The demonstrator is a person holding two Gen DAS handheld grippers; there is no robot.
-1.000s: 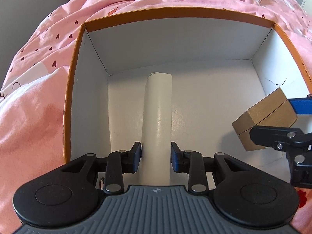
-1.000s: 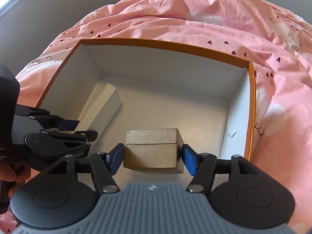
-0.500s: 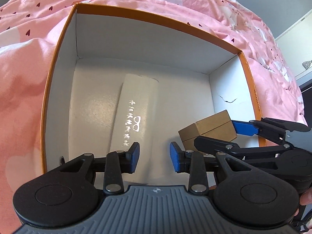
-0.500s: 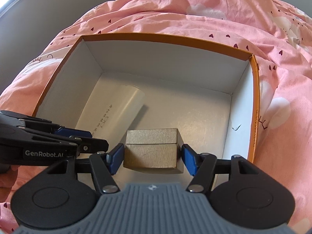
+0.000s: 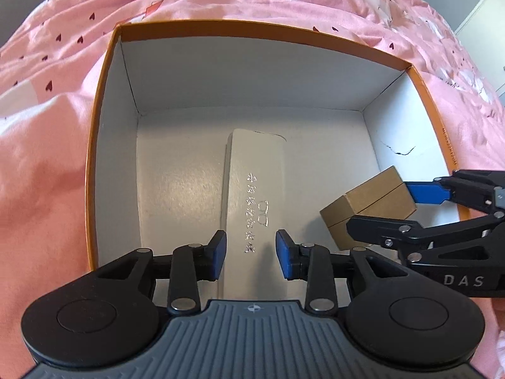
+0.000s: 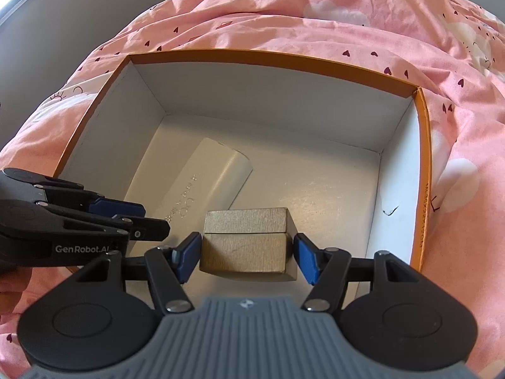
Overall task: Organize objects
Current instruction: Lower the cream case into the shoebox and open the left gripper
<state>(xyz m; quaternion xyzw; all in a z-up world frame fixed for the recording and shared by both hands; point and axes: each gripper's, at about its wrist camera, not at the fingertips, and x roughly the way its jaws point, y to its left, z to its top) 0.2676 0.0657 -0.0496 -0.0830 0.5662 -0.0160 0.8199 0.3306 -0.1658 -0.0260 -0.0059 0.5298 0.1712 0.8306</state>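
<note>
1. Left wrist view: the left gripper (image 5: pixel 251 254) hangs with fingers spread above the white case (image 5: pixel 255 195), which lies on the floor of the orange-rimmed box (image 5: pixel 104 145).
2. Right wrist view: the right gripper (image 6: pixel 246 257) pinches the brown box (image 6: pixel 246 243) over the big box's floor, seemingly not resting on it.

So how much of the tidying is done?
Done: the long white case lies on the floor of the orange-rimmed white box, and the left gripper is open. In hand: the right gripper grips the brown cardboard box. Left: setting it down.
</note>
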